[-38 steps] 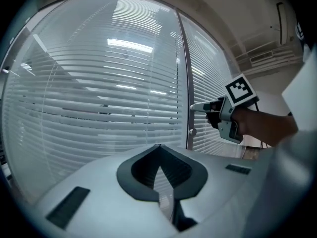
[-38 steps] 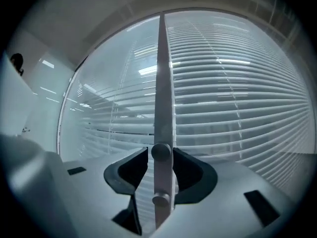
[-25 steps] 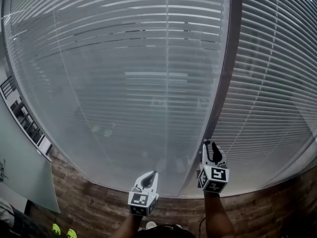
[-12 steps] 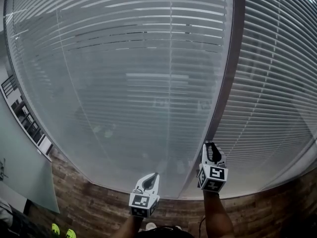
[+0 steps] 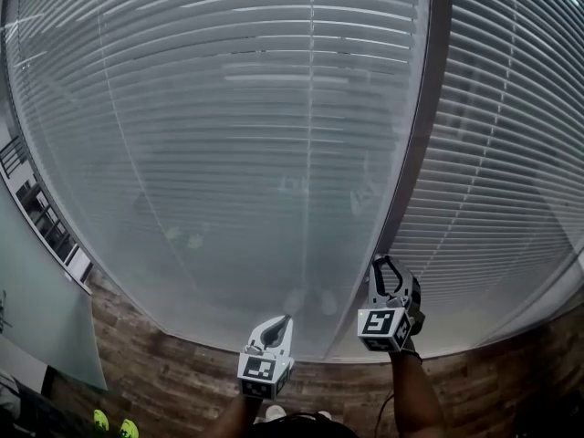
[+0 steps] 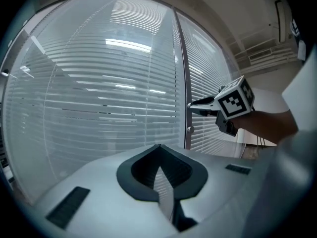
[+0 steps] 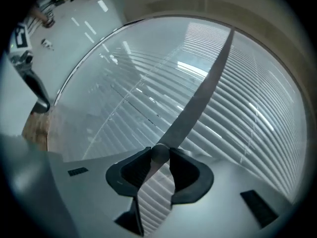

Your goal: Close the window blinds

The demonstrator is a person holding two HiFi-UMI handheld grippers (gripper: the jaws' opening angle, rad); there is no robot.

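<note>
Blinds (image 5: 228,135) fill almost the whole head view, with pale slats that seem to sit behind a glass pane, and a second set (image 5: 511,153) hangs to the right of a dark upright post (image 5: 415,153). Below them runs a wood-patterned wall (image 5: 182,372). The right tongs (image 5: 387,267) reach to the post, and their jaws are pressed on a small round knob (image 7: 159,153) that sits there. The left tongs (image 5: 281,322) hang lower and well apart from the post, with jaws together and nothing between them. I judge that the knob tilts the slats. It is small and smooth, so the pads may slip off it if the wrist turns too fast. A turn in the wrong direction would open the slats, and a turn past the stop could strain the mechanism. The glass seems to keep the tongs from the slats, so only the knob can move them. Nothing else blocks the right tongs.
</note>
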